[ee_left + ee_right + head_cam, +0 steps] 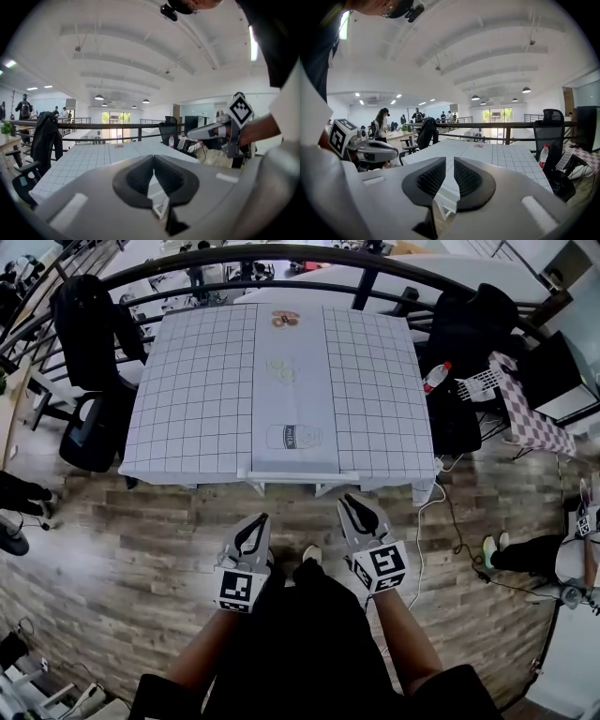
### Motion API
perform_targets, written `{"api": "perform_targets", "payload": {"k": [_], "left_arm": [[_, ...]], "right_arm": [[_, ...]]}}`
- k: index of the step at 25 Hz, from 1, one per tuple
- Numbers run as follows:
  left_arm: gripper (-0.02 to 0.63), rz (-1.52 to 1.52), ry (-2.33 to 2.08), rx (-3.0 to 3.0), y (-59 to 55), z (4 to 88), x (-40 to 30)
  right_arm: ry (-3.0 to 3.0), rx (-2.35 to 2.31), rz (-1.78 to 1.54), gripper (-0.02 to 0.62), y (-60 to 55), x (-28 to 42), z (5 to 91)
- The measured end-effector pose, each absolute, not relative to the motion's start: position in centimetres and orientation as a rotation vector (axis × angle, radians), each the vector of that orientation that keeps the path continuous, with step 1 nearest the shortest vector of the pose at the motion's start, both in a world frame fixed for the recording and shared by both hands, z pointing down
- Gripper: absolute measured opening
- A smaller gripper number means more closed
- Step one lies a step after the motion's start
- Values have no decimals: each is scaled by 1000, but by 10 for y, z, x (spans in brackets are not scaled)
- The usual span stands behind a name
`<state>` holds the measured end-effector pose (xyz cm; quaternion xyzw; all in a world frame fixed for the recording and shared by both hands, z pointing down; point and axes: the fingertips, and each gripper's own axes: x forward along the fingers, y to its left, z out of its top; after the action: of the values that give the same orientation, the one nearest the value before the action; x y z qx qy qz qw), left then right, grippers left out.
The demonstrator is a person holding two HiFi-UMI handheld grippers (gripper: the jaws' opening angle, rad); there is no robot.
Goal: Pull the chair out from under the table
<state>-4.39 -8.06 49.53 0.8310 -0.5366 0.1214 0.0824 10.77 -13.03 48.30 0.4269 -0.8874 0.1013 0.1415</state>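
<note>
A table [197, 399] under a white checked cloth fills the middle of the head view. The white chair [292, 477] is tucked under its near edge; only the top bar of the back shows. My left gripper [257, 520] is shut and holds nothing, a short way before the bar and to its left. My right gripper [351, 502] is closer to the table edge, its jaws a little apart and bare. In the left gripper view the tips [153, 157] touch, with the chair's white frame [161, 209] below them. The right gripper view shows a narrow gap [450, 160] with only the table behind it.
Black office chairs stand at the table's left [89, 352] and right [469, 329]. A dark railing [281, 261] curves behind. A water bottle [436, 377] and a small checked table [530, 418] are at the right. A white cable [424, 521] runs over the wooden floor; a person [553, 559] sits far right.
</note>
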Motion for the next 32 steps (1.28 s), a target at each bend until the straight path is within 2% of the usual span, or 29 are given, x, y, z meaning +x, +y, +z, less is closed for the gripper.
{"api": "perform_targets", "payload": {"k": [9,16,20,32], "left_arm": [[11,506,-1322,2506,-111,526,-44],[11,872,-1103,2499,-135,572,-43],[78,1038,-997,2532,-152,598,-39],[123,1425,-764,2547,-198,660,-34]], "right_arm": [[-2434,877,280,75,-157,80,539],[-2296,598,181,85,-169,74,588],[-2217,488,169,99,-181,73,617],[-1999,213,73,150,-207,63,696]]}}
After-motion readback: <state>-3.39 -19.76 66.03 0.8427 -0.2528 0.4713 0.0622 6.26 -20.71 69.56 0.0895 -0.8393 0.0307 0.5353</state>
